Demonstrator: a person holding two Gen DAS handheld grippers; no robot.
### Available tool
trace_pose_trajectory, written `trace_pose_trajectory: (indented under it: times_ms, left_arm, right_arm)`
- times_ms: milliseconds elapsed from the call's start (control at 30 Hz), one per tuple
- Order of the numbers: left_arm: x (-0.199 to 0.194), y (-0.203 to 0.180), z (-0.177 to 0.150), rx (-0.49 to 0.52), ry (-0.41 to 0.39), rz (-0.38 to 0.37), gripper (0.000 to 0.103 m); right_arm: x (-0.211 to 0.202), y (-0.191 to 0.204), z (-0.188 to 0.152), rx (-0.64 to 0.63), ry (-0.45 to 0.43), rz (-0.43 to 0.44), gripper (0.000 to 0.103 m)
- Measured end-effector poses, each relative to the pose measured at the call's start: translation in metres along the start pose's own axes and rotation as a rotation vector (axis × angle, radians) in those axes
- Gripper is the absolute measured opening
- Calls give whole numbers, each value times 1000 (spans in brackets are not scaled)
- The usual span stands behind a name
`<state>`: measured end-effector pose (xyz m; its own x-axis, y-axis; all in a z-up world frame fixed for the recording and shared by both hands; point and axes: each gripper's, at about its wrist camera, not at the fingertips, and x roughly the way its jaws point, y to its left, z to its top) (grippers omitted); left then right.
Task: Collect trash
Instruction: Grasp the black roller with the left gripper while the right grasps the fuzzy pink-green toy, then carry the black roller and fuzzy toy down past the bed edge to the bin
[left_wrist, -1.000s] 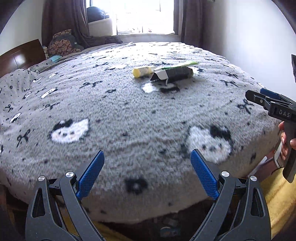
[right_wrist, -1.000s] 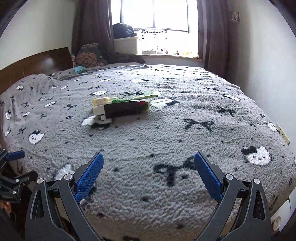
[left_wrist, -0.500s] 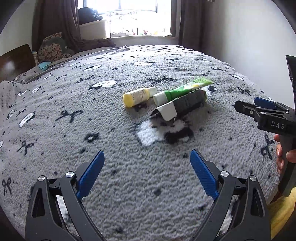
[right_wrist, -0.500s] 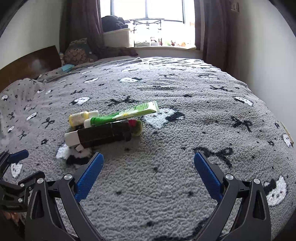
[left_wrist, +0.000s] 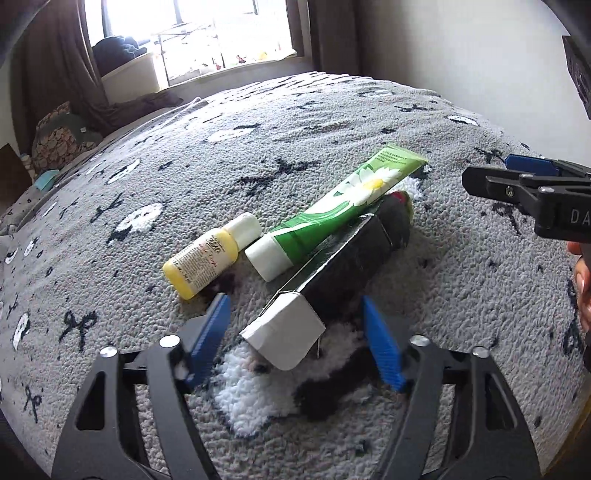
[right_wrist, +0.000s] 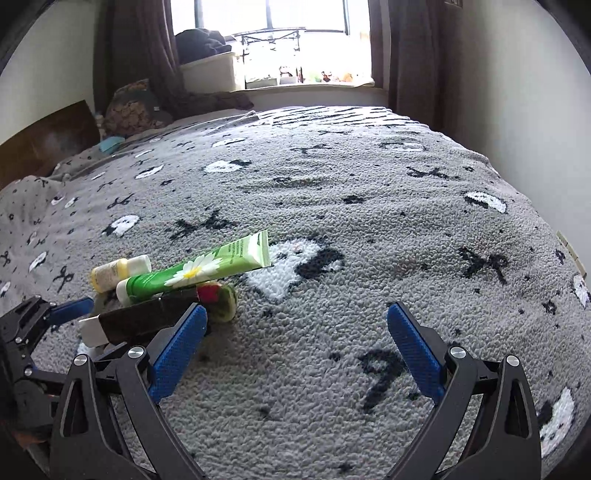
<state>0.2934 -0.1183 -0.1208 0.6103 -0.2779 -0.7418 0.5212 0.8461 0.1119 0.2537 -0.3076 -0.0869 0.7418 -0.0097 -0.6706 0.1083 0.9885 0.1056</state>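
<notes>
Three pieces of trash lie together on the grey blanket: a yellow bottle (left_wrist: 207, 254) (right_wrist: 118, 271), a green daisy-print tube (left_wrist: 347, 206) (right_wrist: 199, 269) and a long black box (left_wrist: 347, 258) (right_wrist: 147, 319) with a white end flap (left_wrist: 284, 332). The tube rests partly on the box. A small red and green item (right_wrist: 218, 299) sits at the box's far end. My left gripper (left_wrist: 295, 332) straddles the white end; its jaws are closing, with gaps still showing beside both pads. My right gripper (right_wrist: 297, 332) stands open over bare blanket, just right of the box.
The blanket (right_wrist: 369, 206) covers a wide bed. A wooden headboard (right_wrist: 44, 144) and a patterned pillow (right_wrist: 129, 110) are at the far left. A window sill (right_wrist: 306, 88) and curtains stand behind it, and a wall (right_wrist: 517, 110) is close on the right.
Both grippers moved forward over the bed to the pile of trash. The left jaws narrowed around the box's white end. The right jaws stayed wide.
</notes>
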Motion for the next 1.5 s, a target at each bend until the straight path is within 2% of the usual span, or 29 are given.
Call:
trace_pose_trajectory:
  times_ms: [67, 133, 400, 667, 767, 833, 900, 933, 967, 1000, 1033, 1233, 1500]
  left_arm:
    - [1, 0, -2, 3, 5, -15, 46]
    - [-6, 2, -5, 4, -12, -32, 25]
    - [-35, 30, -15, -98, -85, -26, 18]
    - [-64, 57, -33, -167, -123, 32, 17]
    - [-73, 70, -37, -196, -135, 54, 17]
    - [-78, 78, -40, -208, -142, 70, 17]
    - [-82, 82, -41, -216, -144, 81, 17]
    - [-83, 84, -42, -221, -145, 84, 17]
    - [-85, 84, -43, -224, -146, 87, 17]
    - [-87, 84, -44, -226, -147, 90, 17]
    - [-89, 84, -46, -228, -149, 93, 17]
    - [-104, 81, -58, -248, -151, 105, 17]
    - [-130, 66, -73, -266, -159, 92, 17]
  right_arm:
    - [3, -2, 1, 6, 5, 3, 98]
    - [6, -1, 1, 3, 8, 6, 98]
    - [17, 16, -6, -22, 31, 33, 98]
    - [42, 56, -3, -133, 67, 62, 95]
    - [59, 64, 2, -153, 94, 69, 86]
    - [69, 67, 3, -160, 119, 79, 67]
    - [75, 70, 3, -164, 139, 106, 54]
    - [74, 71, 2, -169, 135, 107, 53]
    - [72, 72, 2, -174, 124, 111, 52]
    - [68, 72, 1, -178, 114, 115, 45]
    - [65, 72, 1, -181, 105, 116, 29]
    - [29, 73, -3, -203, 30, 97, 29]
    - [-61, 67, -22, -191, -88, 107, 29]
